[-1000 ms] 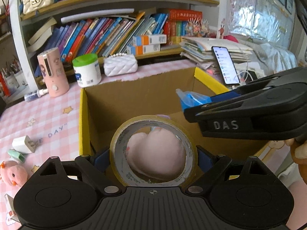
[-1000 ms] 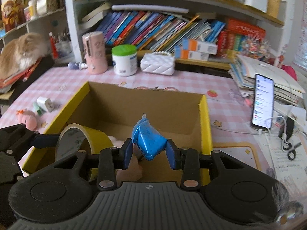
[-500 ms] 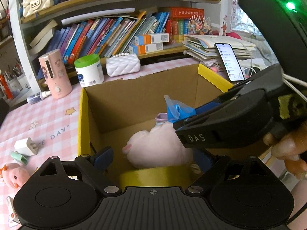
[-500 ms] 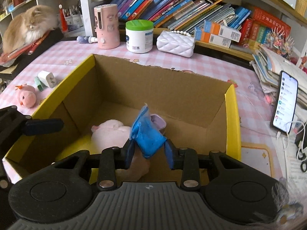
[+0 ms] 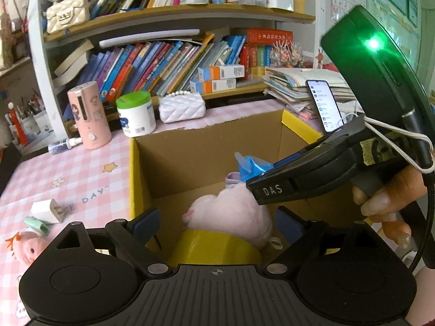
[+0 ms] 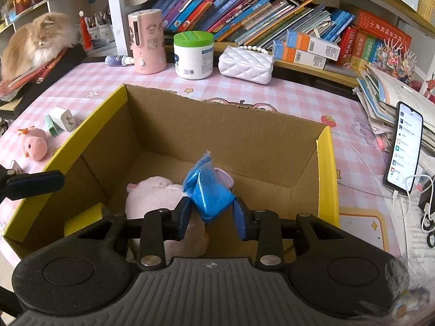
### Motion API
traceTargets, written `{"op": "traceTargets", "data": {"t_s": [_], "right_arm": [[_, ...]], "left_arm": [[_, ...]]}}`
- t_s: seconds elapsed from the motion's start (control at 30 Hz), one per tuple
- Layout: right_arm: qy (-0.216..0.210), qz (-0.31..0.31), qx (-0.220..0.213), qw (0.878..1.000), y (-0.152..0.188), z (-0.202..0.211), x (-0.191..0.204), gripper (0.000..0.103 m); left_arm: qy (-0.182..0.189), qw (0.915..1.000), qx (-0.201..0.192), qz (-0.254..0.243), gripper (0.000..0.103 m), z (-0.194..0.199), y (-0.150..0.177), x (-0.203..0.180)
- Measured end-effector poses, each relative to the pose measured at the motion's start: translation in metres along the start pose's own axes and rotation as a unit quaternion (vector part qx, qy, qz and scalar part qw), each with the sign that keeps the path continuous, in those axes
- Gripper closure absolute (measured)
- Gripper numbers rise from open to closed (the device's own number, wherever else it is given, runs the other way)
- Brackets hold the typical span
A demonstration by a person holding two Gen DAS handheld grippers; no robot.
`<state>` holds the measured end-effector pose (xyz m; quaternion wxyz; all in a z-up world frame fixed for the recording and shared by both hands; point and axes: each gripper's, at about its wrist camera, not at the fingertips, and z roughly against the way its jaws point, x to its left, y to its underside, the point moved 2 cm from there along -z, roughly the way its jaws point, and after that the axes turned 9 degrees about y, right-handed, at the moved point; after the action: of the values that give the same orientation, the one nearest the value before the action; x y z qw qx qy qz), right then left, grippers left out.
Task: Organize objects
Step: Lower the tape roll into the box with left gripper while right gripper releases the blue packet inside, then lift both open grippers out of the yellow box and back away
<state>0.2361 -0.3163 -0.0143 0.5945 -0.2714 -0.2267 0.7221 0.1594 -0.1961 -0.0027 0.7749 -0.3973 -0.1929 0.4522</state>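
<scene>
- My right gripper (image 6: 211, 213): pads clamped on a blue packet (image 6: 210, 194), held over the inside of the cardboard box (image 6: 223, 125), above its floor.
- My left gripper (image 5: 217, 224): fingers spread wide with nothing between them, at the box's near edge (one blue pad (image 5: 144, 222) shows on each side).
- Yellow tape roll (image 5: 217, 247): lying inside the box against its near wall, just below my left gripper.
- Pink plush toy (image 6: 152, 198): on the box floor, touching the tape roll; a small lilac item behind it is mostly hidden.
- Left of the box, on the pink checked tablecloth (image 6: 299, 100): a pink chick toy (image 6: 35, 146), a white charger plug (image 6: 65, 119).
- Beyond the box's far wall: a green-lidded white jar (image 6: 193, 54), a pink cylinder (image 6: 148, 43), a white quilted purse (image 6: 246, 63).
- Right of the box: a lit phone (image 6: 405, 149), propped upright.
</scene>
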Motion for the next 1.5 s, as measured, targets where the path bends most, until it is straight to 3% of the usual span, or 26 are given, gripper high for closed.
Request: {"op": "traceTargets", "data": {"t_s": [0.47,0.73,0.93,1.23,1.5], "right_arm": [[0.026,-0.041,-0.049,0.998,0.01,0.043,0.005,0.035],[0.093,-0.107,-0.094,0.985,0.028,0.087,0.005,0.021],[0.164,-0.143,-0.115,0.969,0.051,0.118,0.016,0.014],[0.214,-0.166,-0.084,0.959,0.097,0.134,0.058,0.009],[0.219,-0.165,-0.044,0.961,0.128,0.135,0.107,0.005]], "left_arm": [[-0.014,0.9987,-0.041,0.027,0.003,0.043,0.005,0.013],[-0.021,0.9975,-0.056,0.039,0.003,0.071,0.017,0.027],[-0.029,0.996,-0.066,0.052,0.002,0.095,0.033,0.039],[-0.044,0.9961,-0.05,0.057,0.002,0.122,0.065,0.058],[-0.061,0.9944,-0.023,0.084,0.002,0.143,0.097,0.081]]}}
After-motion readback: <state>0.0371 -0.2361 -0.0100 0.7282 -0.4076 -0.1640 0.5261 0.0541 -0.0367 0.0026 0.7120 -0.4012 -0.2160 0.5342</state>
